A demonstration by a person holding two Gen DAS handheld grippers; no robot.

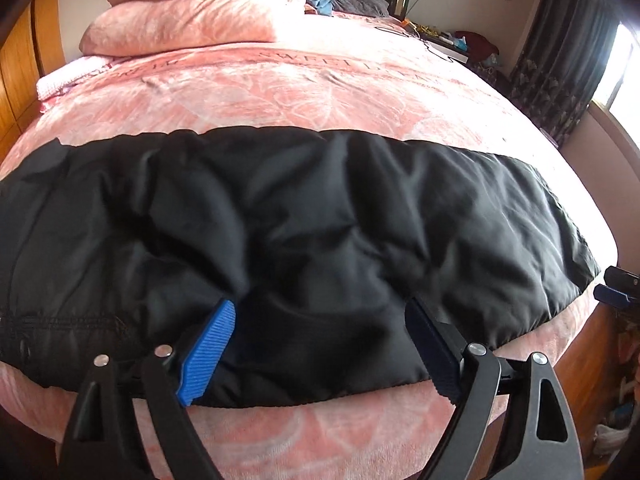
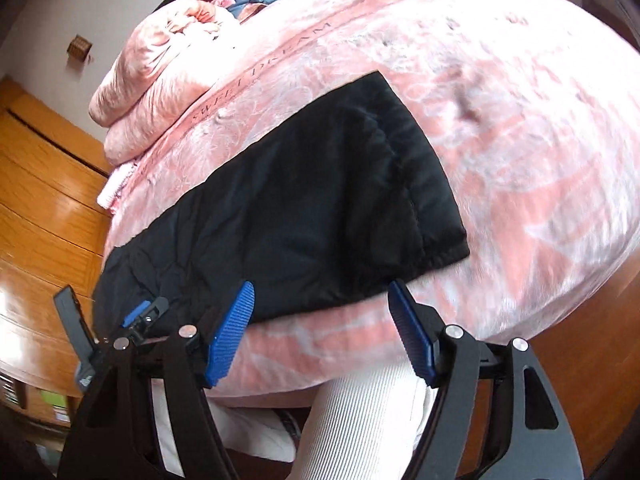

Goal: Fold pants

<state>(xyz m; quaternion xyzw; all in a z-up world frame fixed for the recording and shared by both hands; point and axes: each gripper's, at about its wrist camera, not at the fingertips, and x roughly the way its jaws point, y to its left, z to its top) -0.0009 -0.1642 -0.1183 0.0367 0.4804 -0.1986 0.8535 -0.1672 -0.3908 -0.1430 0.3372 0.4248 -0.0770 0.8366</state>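
Black padded pants (image 1: pixel 300 220) lie as a long band across the near edge of the pink bed (image 1: pixel 320 92), the waistband end at the left. My left gripper (image 1: pixel 320 304) hovers open over their front hem, its blue pads (image 1: pixel 212 344) apart and pressing on nothing. In the right wrist view the pants (image 2: pixel 300 208) end in a cuff at the right. My right gripper (image 2: pixel 320 286) stands open just off that end's near edge, above the bed's side, with nothing between its fingers. The left gripper (image 2: pixel 146 312) shows further left on the fabric, and the right gripper (image 1: pixel 618 286) peeks in at the far right.
Stacked pink duvets (image 1: pixel 192 12) sit at the head of the bed. A wooden wardrobe (image 2: pixel 44 208) stands on the left. A cluttered nightstand (image 1: pixel 448 40) and dark curtain (image 1: pixel 560 64) lie on the far right. A person's white-clad leg (image 2: pixel 360 420) stands against the bed.
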